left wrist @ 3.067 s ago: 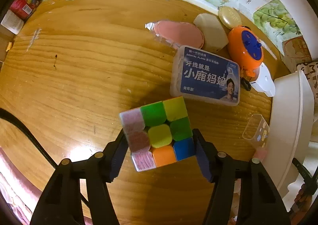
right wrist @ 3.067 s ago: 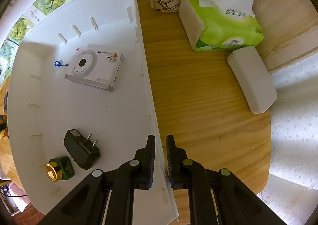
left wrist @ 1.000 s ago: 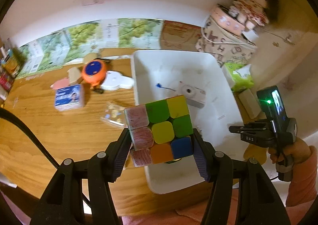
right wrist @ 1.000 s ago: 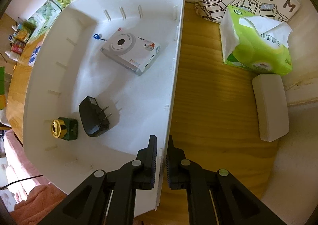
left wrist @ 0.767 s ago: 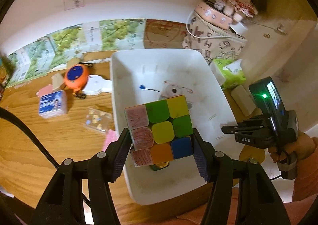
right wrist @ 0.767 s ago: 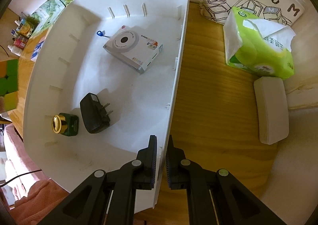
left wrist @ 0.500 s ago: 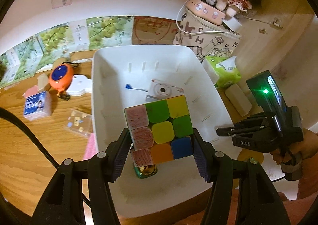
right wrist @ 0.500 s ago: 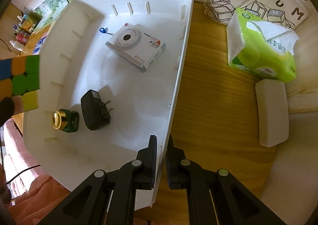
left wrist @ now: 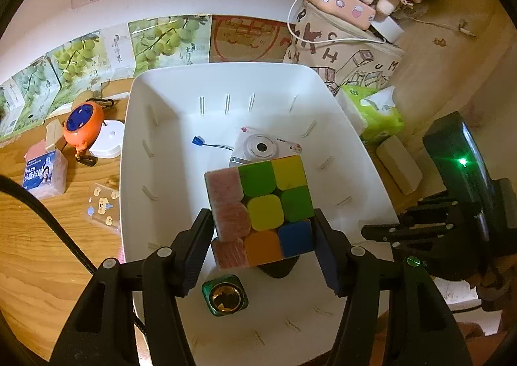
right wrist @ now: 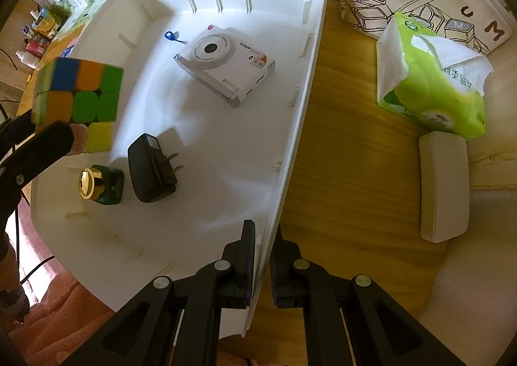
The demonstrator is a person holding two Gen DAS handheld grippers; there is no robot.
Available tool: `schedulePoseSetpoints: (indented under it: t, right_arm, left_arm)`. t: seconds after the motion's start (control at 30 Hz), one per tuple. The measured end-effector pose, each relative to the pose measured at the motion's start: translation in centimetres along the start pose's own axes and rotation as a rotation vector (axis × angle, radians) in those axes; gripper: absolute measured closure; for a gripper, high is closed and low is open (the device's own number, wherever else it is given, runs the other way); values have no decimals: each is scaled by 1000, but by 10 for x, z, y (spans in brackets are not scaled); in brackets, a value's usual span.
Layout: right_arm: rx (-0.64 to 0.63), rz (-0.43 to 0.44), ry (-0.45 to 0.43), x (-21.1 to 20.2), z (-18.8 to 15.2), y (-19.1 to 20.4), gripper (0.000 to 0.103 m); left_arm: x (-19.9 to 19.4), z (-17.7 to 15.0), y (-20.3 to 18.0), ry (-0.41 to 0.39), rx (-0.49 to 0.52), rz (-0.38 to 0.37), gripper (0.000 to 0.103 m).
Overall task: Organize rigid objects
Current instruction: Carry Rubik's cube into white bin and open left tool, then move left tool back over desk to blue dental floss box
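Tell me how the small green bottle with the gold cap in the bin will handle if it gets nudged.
The green bottle lies on its side, so it probably won't tip. Its body looks squarish, so it would likely slide on the smooth white bin rather than roll. It looks like glass: possibly fragile.

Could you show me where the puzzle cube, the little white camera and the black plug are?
puzzle cube [left wrist: 263,212], left wrist view, on its yellow middle tile.
white camera [right wrist: 211,49], right wrist view, on its round lens.
black plug [right wrist: 147,172], right wrist view, on its black body.

Wooden table — white bin, tissue pack, floss box
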State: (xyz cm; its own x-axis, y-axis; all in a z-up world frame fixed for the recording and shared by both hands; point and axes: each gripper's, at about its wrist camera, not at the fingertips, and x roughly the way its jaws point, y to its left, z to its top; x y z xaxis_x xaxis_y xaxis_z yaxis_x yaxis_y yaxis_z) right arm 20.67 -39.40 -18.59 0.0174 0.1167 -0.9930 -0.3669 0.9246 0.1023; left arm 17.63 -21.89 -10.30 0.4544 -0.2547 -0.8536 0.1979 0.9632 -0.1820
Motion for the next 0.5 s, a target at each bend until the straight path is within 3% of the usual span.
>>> schedulePoseSetpoints:
  t: [0.03,0.1,0.13,0.5]
  right_arm:
    - [0,-1,1,0,0,0,95]
    - [1,-3,3,2,1,1,95]
    - [2,-4,4,4,2,3,95]
    - [37,-7,3,9,6,4,95]
  left_arm:
    - [-1,1,1,-11,-7,-3,38]
    - [-4,3,3,-24,-17,-13,25]
    - [-7,5,4,-34,-25,-15,24]
    - [-33,7,20,-96,-43,-18,23]
